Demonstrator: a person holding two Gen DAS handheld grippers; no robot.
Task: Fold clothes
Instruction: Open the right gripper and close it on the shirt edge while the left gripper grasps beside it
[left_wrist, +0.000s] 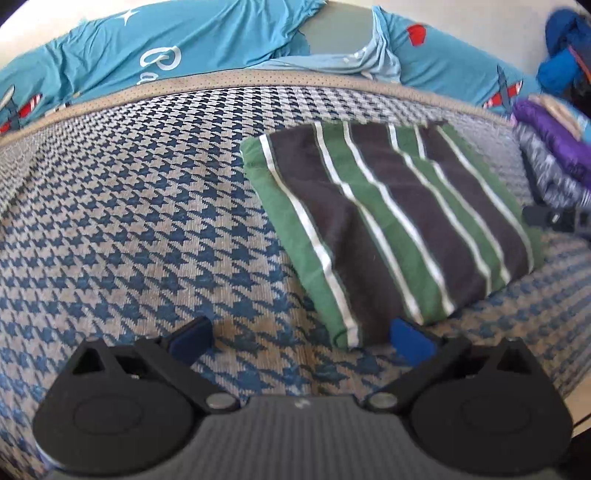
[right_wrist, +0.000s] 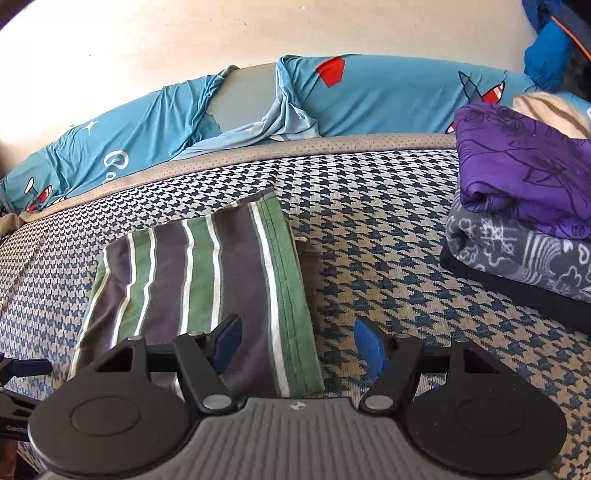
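Observation:
A folded striped garment (left_wrist: 391, 229), green, dark grey and white, lies flat on the houndstooth bed cover (left_wrist: 129, 229). In the left wrist view my left gripper (left_wrist: 301, 339) stands open just short of the garment's near corner, its right pad beside the fold edge and nothing between the pads. In the right wrist view the same garment (right_wrist: 207, 273) lies ahead and to the left. My right gripper (right_wrist: 297, 347) is open over its near right edge; the left pad hangs above the cloth, the right pad above the bed cover (right_wrist: 388, 236).
A stack of folded clothes, purple (right_wrist: 524, 170) on top of grey patterned fleece (right_wrist: 517, 266), sits at the right. A turquoise printed sheet (right_wrist: 388, 99) bunches along the far side by the wall. Blue clothing (right_wrist: 546, 62) hangs at the top right.

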